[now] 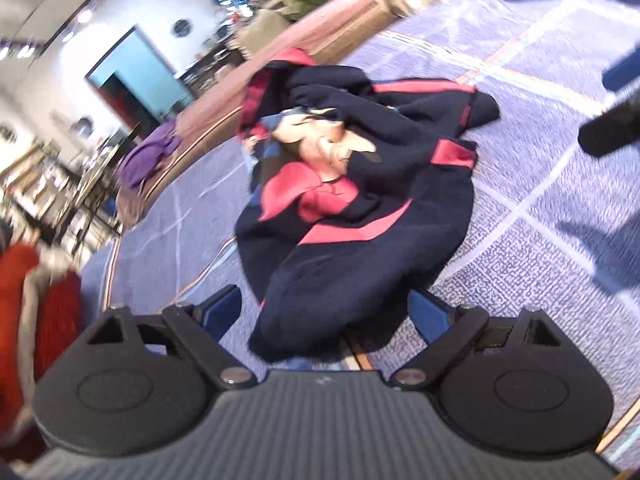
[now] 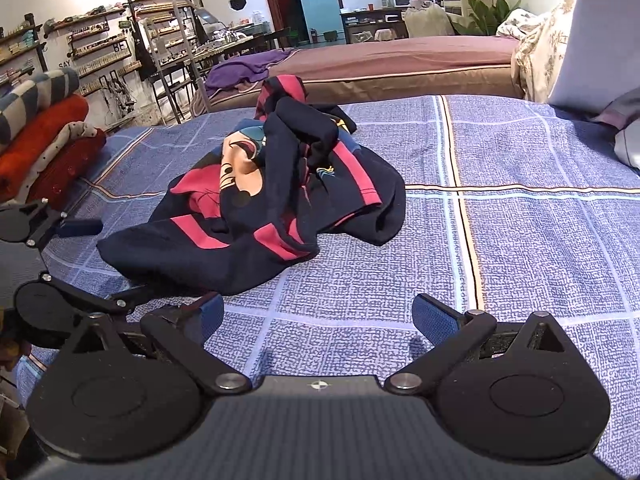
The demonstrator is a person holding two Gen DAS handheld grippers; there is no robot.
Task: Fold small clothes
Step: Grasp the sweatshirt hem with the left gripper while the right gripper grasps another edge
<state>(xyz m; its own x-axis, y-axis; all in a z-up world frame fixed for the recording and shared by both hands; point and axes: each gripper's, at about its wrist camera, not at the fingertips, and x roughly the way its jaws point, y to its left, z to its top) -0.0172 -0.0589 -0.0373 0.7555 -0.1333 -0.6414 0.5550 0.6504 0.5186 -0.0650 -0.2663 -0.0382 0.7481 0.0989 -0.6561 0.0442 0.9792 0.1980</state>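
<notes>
1. Straddling the near hem of the crumpled dark garment (image 1: 352,208), the left gripper (image 1: 324,312) has its blue pads spread wide; cloth lies between them, but neither pad visibly presses on it, so nothing is held.
2. The right gripper (image 2: 318,316) also stands open, over bare bedsheet (image 2: 540,240), with the garment off at its 11 o'clock and nothing between its pads.
3. In the right wrist view the left gripper (image 2: 80,226) shows at 9 o'clock, just beside the garment's left edge.
4. The garment is a navy piece with red stripes and a cartoon print, bunched in a heap at the middle of the blue checked sheet, not yet spread flat.
5. Beyond it, at 12 o'clock, runs a brown mattress (image 2: 400,64) with a purple cloth (image 2: 240,68); rolled red blankets (image 2: 44,140) sit at 9 o'clock.
6. Risks, as a judgement:
   - Closing on the thick bunched hem could catch several layers at once, so the piece would lift as a lump rather than open.
   - A pad could also pinch the sheet beneath and drag it.
   - The left view is blurred, so aim at the hem may be off.
</notes>
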